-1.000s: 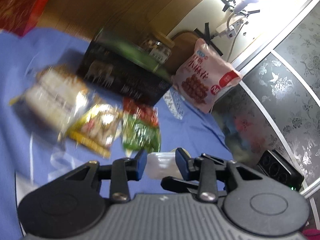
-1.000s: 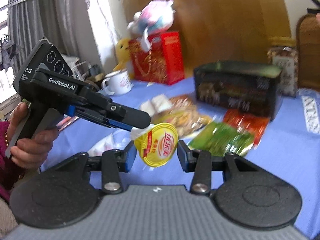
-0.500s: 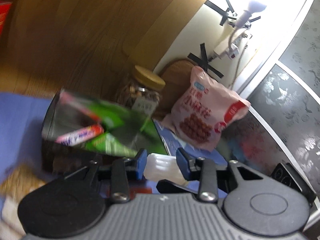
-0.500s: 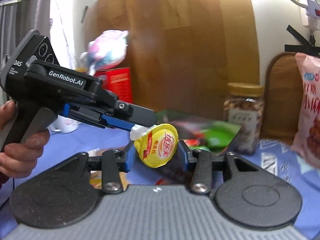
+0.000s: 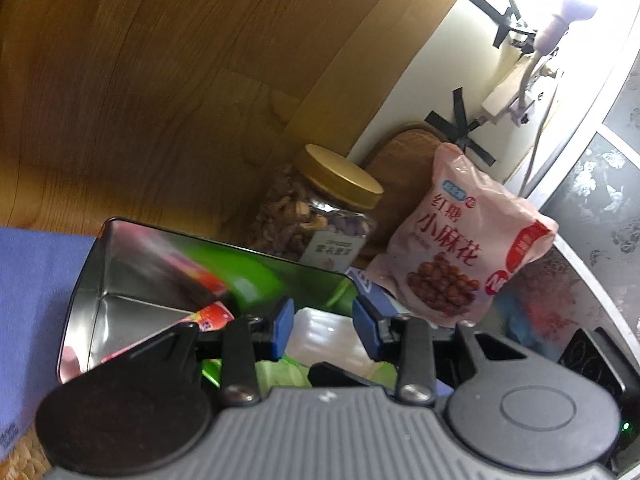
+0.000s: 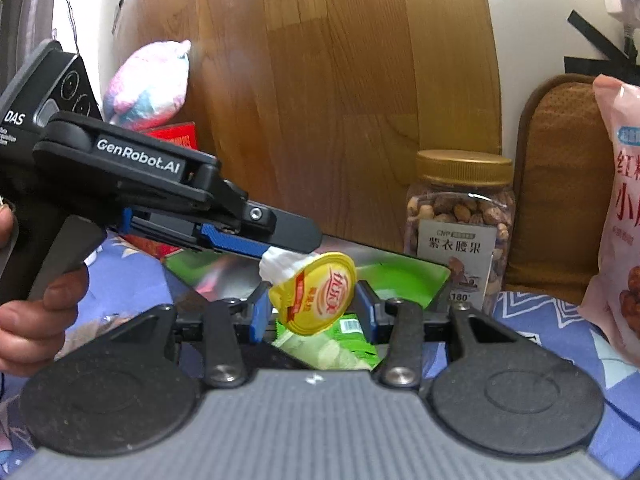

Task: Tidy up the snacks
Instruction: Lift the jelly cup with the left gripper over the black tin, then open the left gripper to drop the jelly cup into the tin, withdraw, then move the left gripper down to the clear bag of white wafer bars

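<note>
The left gripper (image 5: 323, 325) was clamped on a white jelly cup (image 5: 325, 338), its yellow foil lid (image 6: 314, 294) facing the right gripper (image 6: 313, 309), whose 2 blue pads stood either side of the lid, though contact could not be told. The cup hung over the open metal tin (image 5: 105, 280), which held green and red packets. A nut jar (image 6: 460, 224) and pink snack bag (image 5: 460, 248) stood beyond, to the right.
</note>
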